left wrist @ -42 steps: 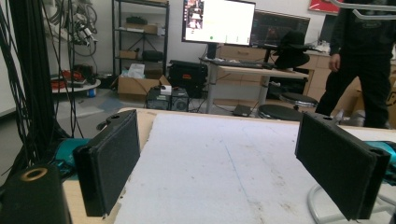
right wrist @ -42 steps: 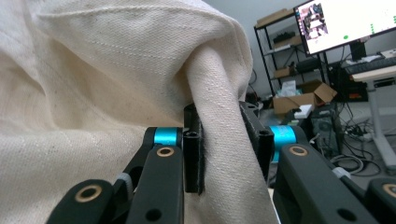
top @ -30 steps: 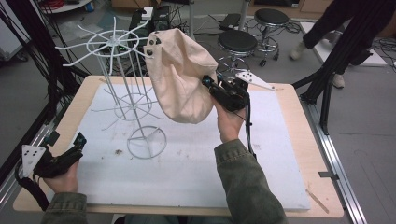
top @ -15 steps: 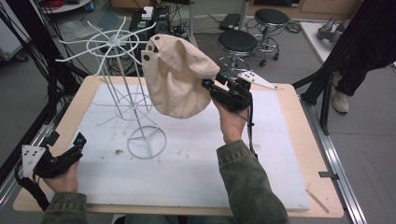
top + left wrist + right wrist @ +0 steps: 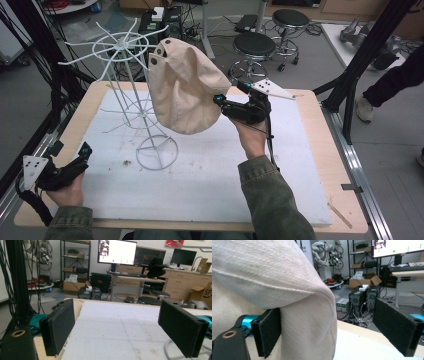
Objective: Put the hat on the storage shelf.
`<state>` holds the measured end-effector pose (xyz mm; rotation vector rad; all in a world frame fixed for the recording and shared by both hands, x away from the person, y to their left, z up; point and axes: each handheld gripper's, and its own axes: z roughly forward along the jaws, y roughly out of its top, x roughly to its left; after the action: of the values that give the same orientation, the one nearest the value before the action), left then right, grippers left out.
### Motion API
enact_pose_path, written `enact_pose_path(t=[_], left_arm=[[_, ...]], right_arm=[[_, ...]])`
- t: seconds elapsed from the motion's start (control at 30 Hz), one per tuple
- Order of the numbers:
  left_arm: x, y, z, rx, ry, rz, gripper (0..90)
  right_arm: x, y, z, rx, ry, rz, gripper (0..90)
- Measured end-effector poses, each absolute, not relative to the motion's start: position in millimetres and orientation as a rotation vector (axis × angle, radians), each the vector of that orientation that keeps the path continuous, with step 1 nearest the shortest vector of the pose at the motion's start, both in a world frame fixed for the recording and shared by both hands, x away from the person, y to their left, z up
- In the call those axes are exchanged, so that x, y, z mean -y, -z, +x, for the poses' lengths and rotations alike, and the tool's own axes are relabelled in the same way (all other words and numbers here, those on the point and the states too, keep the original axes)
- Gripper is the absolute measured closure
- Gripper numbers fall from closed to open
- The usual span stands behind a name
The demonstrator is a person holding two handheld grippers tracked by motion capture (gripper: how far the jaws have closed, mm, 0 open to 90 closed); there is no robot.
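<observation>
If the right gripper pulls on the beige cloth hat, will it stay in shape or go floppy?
The cloth hat is probably floppy: it sags in soft folds from the wire rack. It looks light, as the thin rack stands upright under it. The right gripper is open, so the fabric may slip.

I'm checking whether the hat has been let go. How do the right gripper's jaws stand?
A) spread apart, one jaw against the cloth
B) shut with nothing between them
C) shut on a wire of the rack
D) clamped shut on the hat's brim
A: in the right gripper view the right gripper has its jaws wide apart, with the cream hat draped against the left jaw and the other jaw clear of it.
</observation>
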<state>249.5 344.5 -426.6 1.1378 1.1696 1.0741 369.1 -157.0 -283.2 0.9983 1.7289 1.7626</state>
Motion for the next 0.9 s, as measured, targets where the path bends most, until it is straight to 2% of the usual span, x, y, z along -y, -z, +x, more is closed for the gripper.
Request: enact_pose_path(t=[0.9], left_arm=[[-342.9, 426.3, 248.9, -1.165, -1.076, 1.150, 14.3]], right_arm=[[194.8, 286.4, 332.5, -1.706, -1.812, 0.906, 11.2]])
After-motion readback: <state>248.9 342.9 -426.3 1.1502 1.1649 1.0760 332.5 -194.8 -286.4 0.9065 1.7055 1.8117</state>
